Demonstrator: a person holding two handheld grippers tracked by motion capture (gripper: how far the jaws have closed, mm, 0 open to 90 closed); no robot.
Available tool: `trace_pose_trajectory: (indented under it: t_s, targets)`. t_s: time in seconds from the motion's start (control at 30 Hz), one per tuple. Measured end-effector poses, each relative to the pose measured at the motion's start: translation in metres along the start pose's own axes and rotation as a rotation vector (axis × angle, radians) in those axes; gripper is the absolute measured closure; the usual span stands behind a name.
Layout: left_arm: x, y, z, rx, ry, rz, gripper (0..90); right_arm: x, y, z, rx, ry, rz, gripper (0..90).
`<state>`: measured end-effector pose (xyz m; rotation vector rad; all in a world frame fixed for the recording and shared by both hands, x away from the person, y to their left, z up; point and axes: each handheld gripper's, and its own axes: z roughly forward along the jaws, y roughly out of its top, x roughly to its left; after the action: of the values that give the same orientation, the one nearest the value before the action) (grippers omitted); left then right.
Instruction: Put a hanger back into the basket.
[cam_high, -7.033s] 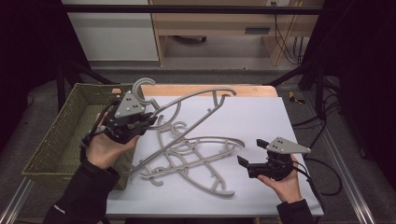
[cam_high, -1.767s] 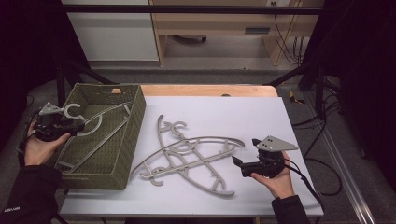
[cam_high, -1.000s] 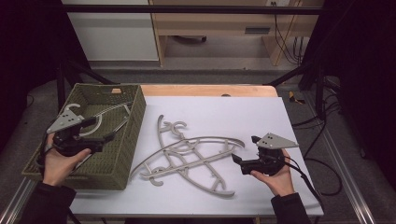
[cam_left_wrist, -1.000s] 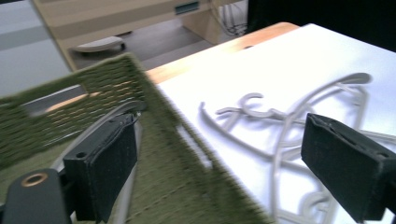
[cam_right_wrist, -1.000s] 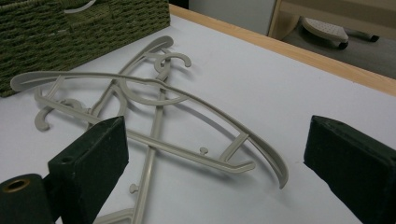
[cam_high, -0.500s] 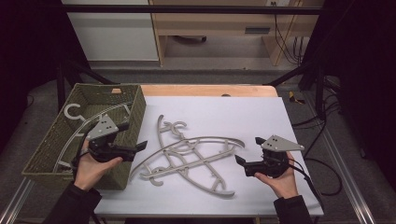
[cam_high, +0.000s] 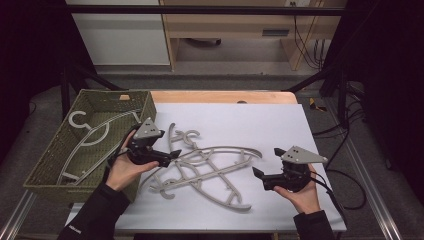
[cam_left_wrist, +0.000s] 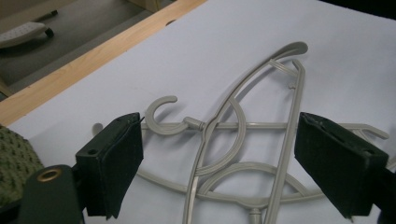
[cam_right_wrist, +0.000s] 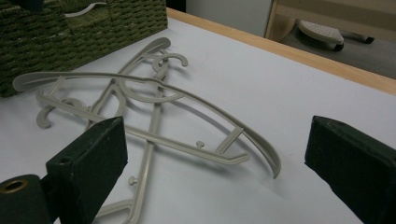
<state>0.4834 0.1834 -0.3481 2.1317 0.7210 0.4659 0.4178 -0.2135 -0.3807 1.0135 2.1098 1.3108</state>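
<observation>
Several grey plastic hangers (cam_high: 210, 167) lie tangled in a pile on the white table cover. One more grey hanger (cam_high: 90, 132) lies inside the green woven basket (cam_high: 50, 165) at the left. My left gripper (cam_high: 172, 155) hovers at the pile's left edge, pointing right. It is open, and its jaws have just been closing a little with nothing pressed between them. In the left gripper view (cam_left_wrist: 219, 172) the hangers (cam_left_wrist: 219, 135) lie on the cover beyond its pads. My right gripper (cam_high: 257, 175) is open at the pile's right end, and its own view (cam_right_wrist: 219, 168) looks over the hangers (cam_right_wrist: 154, 93).
The white cover (cam_high: 260, 120) has free room at the back and right. A wooden table edge (cam_high: 225, 96) runs along the far side. The basket (cam_right_wrist: 93, 28) stands against the cover's left side. Cables trail off the table at the right.
My left hand has moved right, from over the basket to the left edge of the pile, leaving one hanger in the basket. The right hand has stayed put.
</observation>
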Motion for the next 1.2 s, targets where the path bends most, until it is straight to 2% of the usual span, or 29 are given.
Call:
trace_pose_trajectory:
  t_s: [0.13,0.3,0.43,0.6,0.8,0.87,0.97,1.2]
  targets:
    - [0.000,0.003,0.020,0.051,-0.008,0.004,18.0,-0.002,-0.002,-0.001,0.002,-0.005,0.007,6.0]
    - [0.000,0.002,0.043,0.110,0.001,0.019,22.7,-0.003,-0.002,-0.002,-0.002,-0.002,0.008,6.0]
    - [0.002,0.001,0.055,0.146,0.004,0.023,26.1,-0.003,-0.002,-0.002,-0.002,0.000,0.008,6.0]
    - [0.004,0.003,0.071,0.168,-0.004,0.007,28.5,-0.003,-0.002,-0.002,-0.002,0.001,0.006,6.1]
    - [0.008,0.000,0.100,0.244,-0.007,0.020,31.2,-0.003,-0.002,-0.004,-0.006,0.001,0.008,6.0]
    - [0.012,-0.003,0.105,0.272,-0.018,0.021,32.6,-0.003,-0.002,-0.005,-0.007,0.000,0.007,6.1]
    - [0.016,-0.008,0.112,0.291,-0.027,0.002,36.1,-0.004,-0.002,-0.005,-0.010,0.001,0.012,6.1]
    - [0.022,-0.015,0.121,0.342,-0.039,0.013,45.1,-0.004,-0.002,-0.005,-0.009,0.002,0.013,6.2]
